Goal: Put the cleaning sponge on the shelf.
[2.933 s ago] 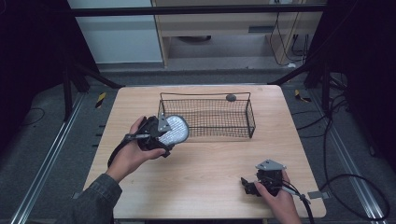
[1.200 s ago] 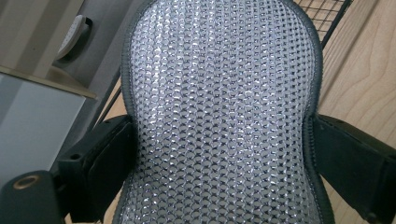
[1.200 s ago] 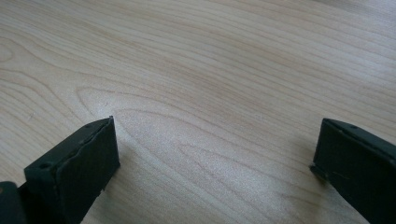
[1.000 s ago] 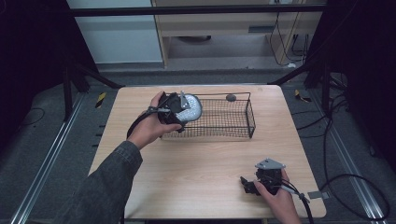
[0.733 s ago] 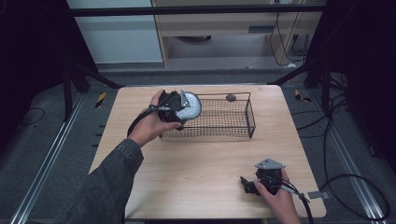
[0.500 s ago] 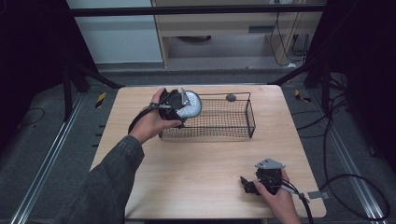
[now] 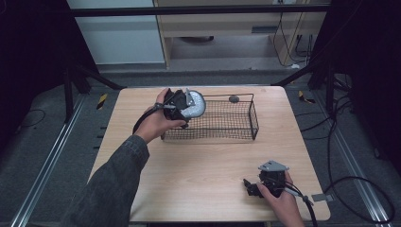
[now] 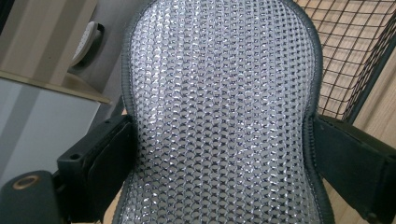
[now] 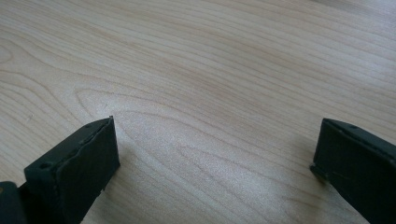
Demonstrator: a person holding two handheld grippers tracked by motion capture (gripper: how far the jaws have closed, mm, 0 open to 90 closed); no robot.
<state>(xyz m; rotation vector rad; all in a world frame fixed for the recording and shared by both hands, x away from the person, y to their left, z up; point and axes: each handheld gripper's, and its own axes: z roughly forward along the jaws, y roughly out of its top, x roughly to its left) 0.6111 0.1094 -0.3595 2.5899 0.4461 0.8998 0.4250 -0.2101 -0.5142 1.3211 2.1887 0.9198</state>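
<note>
Silver mesh pad (image 8: pixel 219 116) pinched in left gripper (image 7: pixel 182 105) above wire basket's (image 7: pixel 236 132) corner; right gripper (image 9: pixel 215 168) spread

High view looks down over the table (image 7: pixel 208 161); both tool views sit close, perhaps sharing its woodgrain.

Your light wood table (image 7: pixel 198 179) stands square on a grey floor (image 7: pixel 52 142), its pale grain plain in the right gripper view (image 9: pixel 210 84). 1 black wire basket (image 7: pixel 222 120) sits on the far half, long side across the top. 1 small dark object (image 7: pixel 233 99) lies just beyond the basket's far rim; what it is cannot be told. At the near right corner your right gripper (image 7: pixel 250 188) rests on the wood.
</note>
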